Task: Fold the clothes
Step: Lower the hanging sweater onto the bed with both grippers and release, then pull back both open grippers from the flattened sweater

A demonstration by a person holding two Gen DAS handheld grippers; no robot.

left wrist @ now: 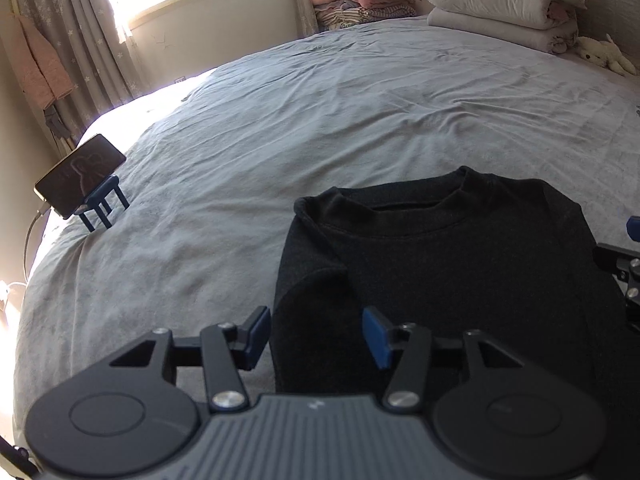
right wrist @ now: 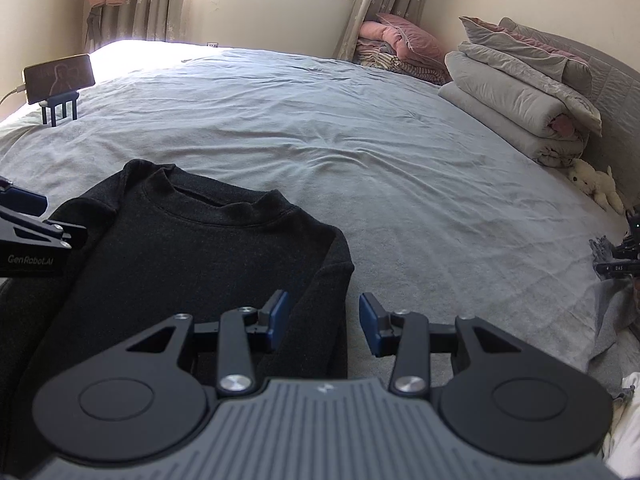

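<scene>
Black sweater lies on grey bed, sleeves apparently tucked in; L gripper & R gripper fingers apart, empty.

Open, empty right claw above black sweater's edge on grey bed

Black sweater, grey-blue bedsheet, star-patterned grey curtains

Left gripper and right gripper hover side by side, fingers parted, empty.
</scene>
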